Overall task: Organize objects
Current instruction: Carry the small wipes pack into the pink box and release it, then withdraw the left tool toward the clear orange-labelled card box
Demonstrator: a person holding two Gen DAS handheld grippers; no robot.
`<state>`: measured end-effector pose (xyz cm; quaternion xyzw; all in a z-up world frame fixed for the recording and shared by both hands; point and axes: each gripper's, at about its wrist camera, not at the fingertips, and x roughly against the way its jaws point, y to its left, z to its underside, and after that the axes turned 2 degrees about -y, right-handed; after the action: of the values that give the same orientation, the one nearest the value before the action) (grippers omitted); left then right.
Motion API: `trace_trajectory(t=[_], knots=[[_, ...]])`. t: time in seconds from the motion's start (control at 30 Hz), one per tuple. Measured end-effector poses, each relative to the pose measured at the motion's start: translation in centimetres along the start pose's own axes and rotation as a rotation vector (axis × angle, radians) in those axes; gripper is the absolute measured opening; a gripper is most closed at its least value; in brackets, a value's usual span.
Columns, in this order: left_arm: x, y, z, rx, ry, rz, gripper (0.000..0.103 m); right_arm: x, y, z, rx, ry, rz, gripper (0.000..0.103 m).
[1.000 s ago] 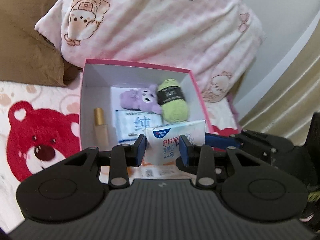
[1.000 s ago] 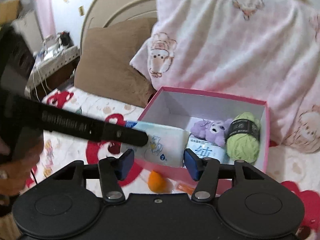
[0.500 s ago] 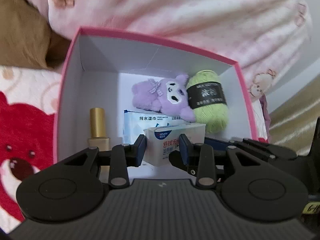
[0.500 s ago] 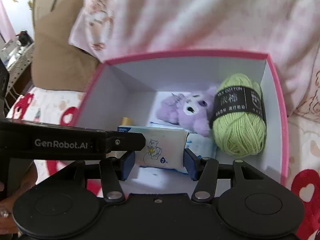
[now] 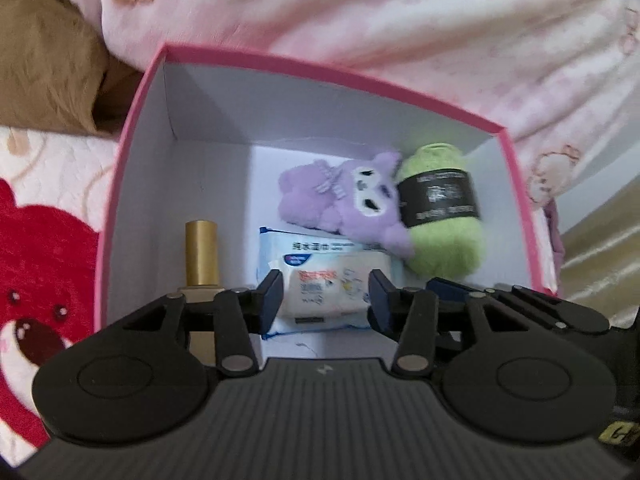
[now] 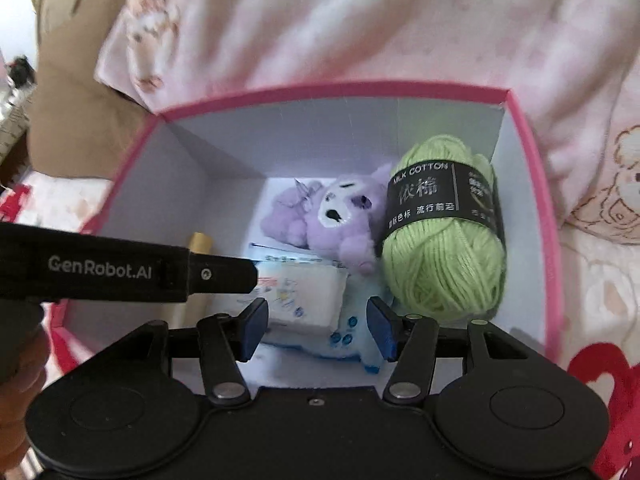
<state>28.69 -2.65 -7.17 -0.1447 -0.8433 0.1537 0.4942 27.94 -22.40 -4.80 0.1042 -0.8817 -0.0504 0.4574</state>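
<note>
Box [image 5: 136, 128]: I see a pink box with white walls, open at the top, filling the centre of both frames; it sits on a bed [image 5: 44, 208] with a red bear print.
Tissue pack [image 5: 332, 288]: low centre of the left wrist frame, inside the box, lying on a blue wipes pack [image 5: 280, 244] — it is between my left gripper's fingers.
Left gripper [image 5: 325, 294]: its jaws have just been opening; they stand apart, with a gap showing on each side of the tissue pack, so the pads are off it. In the right wrist frame its black arm crosses from the left edge and ends over the pack's left end.
Right gripper [image 6: 318, 330]: jaws apart, low centre of its frame, over the wipes pack [image 6: 348, 340] and the right end of the tissue pack [image 6: 304, 296]; I cannot see either pad pressing on anything.
Yarn [image 6: 444, 240]: green ball with a black band, against the right wall.
Plush [image 6: 332, 216]: purple toy, centre of frame, touching the yarn and resting on the far end of the wipes pack.
Bottle [image 5: 201, 252]: gold cap, lower left of the box — just left of the wipes pack.
Blanket [image 5: 360, 20]: pink and white, bunched along the top of both frames behind the box.
Pillow [image 5: 44, 60]: brown, upper left.
</note>
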Motion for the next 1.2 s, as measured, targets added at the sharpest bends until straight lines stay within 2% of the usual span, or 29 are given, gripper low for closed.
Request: trace_trajectory(t=[0.1, 0.17, 0.23, 0.43, 0.57, 0.77, 0.97, 1.07, 1.2], knots=[[2.5, -1.2, 0.3, -0.053, -0.012, -0.010, 0.056, 3.2, -0.1, 0.7, 0.006, -0.034, -0.040, 0.066], [3.9, -2.2, 0.7, -0.121, -0.002, -0.002, 0.056, 5.2, 0.1, 1.3, 0.027, -0.055, -0.070, 0.068], [5.3, -2.8, 1.2, -0.148, 0.002, -0.017, 0.056, 7.2, 0.3, 2.0, 0.061, -0.087, -0.089, 0.071], [10.6, -4.0, 3.2, -0.192, -0.033, -0.010, 0.061, 12.5, 2.0, 3.8, 0.143, -0.134, -0.078, 0.078], [14.3, -5.0, 5.0, -0.268, -0.056, -0.022, 0.066, 16.3, 2.9, 5.3, 0.189, -0.169, -0.092, 0.087], [18.0, -6.0, 7.9, -0.360, -0.061, -0.007, 0.069, 19.1, 4.3, 8.0, 0.264, -0.181, -0.076, 0.093], [17.5, -5.8, 10.7, -0.371, -0.052, 0.000, 0.070, 18.9, 5.4, 11.0, 0.349, -0.193, -0.056, 0.093], [15.8, -5.0, 11.6, -0.343, -0.035, 0.038, 0.070, 17.5, 5.5, 11.9, 0.365, -0.145, -0.056, 0.093], [13.2, -4.1, 12.5, -0.315, -0.021, 0.080, 0.070, 16.0, 5.2, 12.9, 0.355, -0.132, -0.065, 0.093]])
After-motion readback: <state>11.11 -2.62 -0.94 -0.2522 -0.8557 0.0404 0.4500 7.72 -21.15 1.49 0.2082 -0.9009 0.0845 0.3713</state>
